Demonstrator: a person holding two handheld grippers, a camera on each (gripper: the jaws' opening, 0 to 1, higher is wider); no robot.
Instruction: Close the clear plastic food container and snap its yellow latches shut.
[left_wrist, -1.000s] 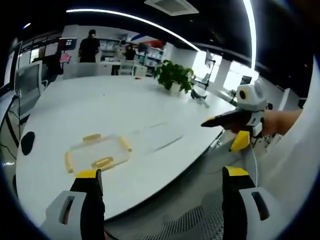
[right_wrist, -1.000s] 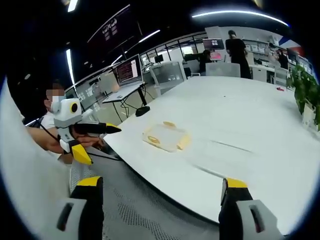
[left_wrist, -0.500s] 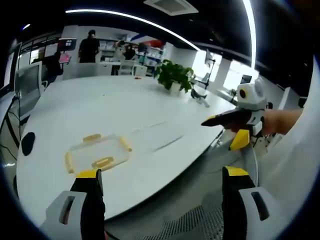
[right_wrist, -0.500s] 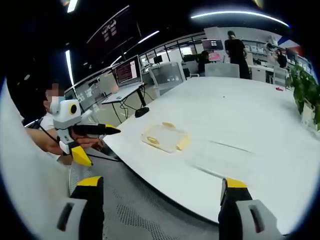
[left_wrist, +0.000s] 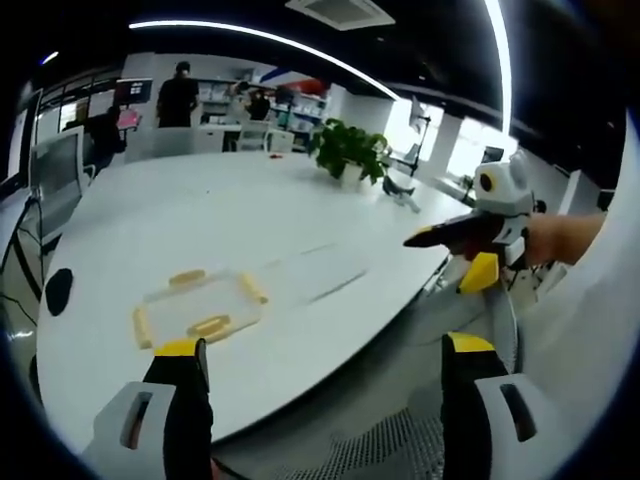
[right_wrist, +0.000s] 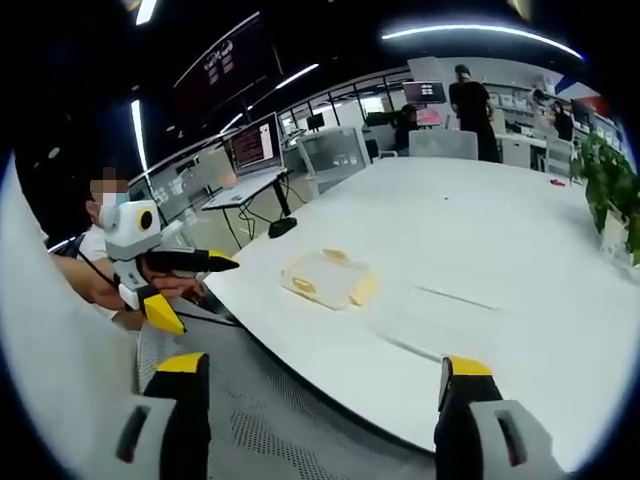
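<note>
Container (left_wrist: 195, 305) sits near the bench (left_wrist: 250, 215) edge within reach; I hold both tools (left_wrist: 315, 375) (right_wrist: 315, 385) clear, jaws apart.

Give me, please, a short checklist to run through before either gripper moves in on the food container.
1. Left gripper open and empty: ok, jaws spread wide.
2. Right gripper open and empty: ok.
3. Clear container resting flat on the white table: ok.
4. Yellow latches snapped shut: cannot tell; they appear to splay outward, but are too small to judge.
5. Lid seated on the container: cannot tell.
6. Grippers within working range: not ok; both are held off the table edge, away from the container.
</note>
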